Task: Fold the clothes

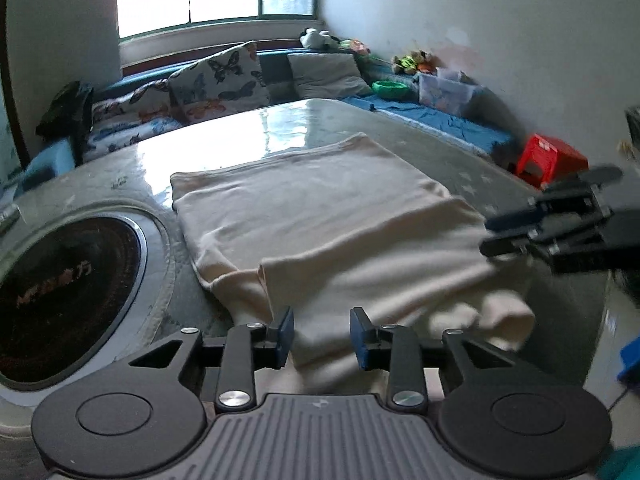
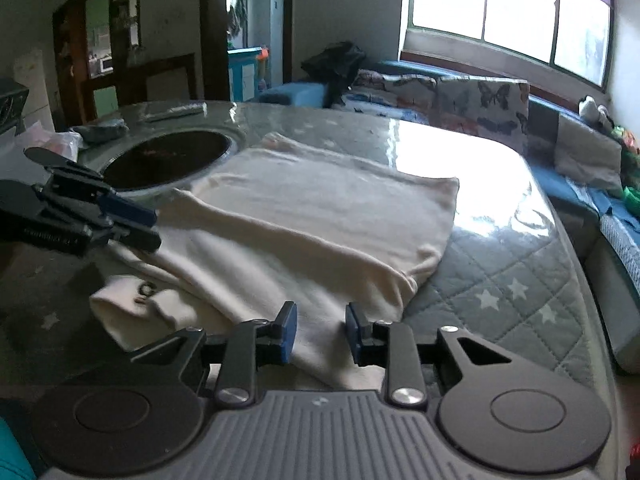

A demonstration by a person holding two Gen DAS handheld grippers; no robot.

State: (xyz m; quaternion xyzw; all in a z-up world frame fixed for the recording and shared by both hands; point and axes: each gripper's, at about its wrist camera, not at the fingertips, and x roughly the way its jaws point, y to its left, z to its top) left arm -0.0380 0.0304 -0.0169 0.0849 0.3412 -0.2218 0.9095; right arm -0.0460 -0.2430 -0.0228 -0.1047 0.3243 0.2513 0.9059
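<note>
A cream garment (image 1: 320, 216), already folded over at least once, is lying on the glossy quilted tabletop (image 2: 500, 280) just beside the round dark burner inset (image 1: 68, 300), with a rolled cuff or sleeve end (image 2: 128, 312) bunching at its near edge. The left gripper (image 1: 322, 334) is hovering over that near edge with its jaws standing wide and nothing between them; the right gripper (image 2: 320, 332) is doing the same from the other side, also gaping and empty, so each is appearing at the border of the other's view. The step in hand, as I am judging it, is taking hold of the near hem for the next fold. Doing it well is meaning lowering both sets of blue pads (image 1: 286, 332) until they are straddling the cloth's edge, pinching all layers together rather than only the top one, and taking the two corners at matching points so the fold is landing square. The loose cuff is asking to be tucked in first, or it is likely to be spoiling the edge line.
</note>
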